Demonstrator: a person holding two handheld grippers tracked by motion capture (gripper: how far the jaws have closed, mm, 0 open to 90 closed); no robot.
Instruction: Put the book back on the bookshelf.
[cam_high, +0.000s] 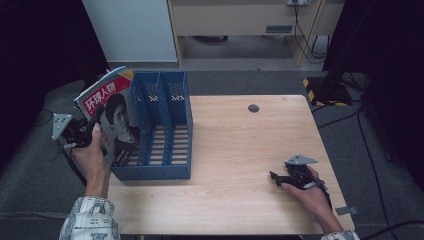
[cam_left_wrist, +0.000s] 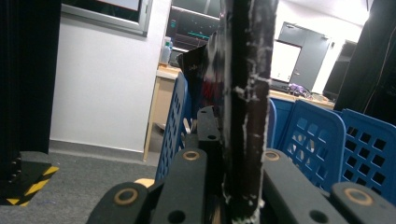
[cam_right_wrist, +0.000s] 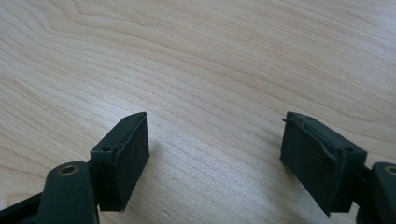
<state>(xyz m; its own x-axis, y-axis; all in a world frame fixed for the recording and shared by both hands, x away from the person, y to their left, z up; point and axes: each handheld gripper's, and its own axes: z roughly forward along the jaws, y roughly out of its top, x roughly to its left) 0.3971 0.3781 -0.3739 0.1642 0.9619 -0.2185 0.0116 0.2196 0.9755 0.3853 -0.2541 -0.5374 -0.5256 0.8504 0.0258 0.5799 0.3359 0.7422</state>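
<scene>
A magazine (cam_high: 114, 117) with a red title band and a portrait on its cover stands tilted at the left side of the blue slotted file rack (cam_high: 165, 125). My left gripper (cam_high: 91, 131) is shut on the magazine's left edge, off the table's left side. In the left gripper view the magazine's edge (cam_left_wrist: 243, 102) runs upright between the closed jaws, with blue rack walls (cam_left_wrist: 173, 130) behind. My right gripper (cam_high: 276, 177) rests low on the wooden table (cam_high: 240, 145) near the front right, open. The right gripper view has its two black pads (cam_right_wrist: 123, 158) wide apart over bare wood, nothing between them.
The rack has several upright dividers and an open front facing me. A small dark grommet (cam_high: 253, 108) sits in the table near its far edge. Beyond the table stand a white cabinet (cam_high: 132, 30) and a wooden desk (cam_high: 240, 20) with cables.
</scene>
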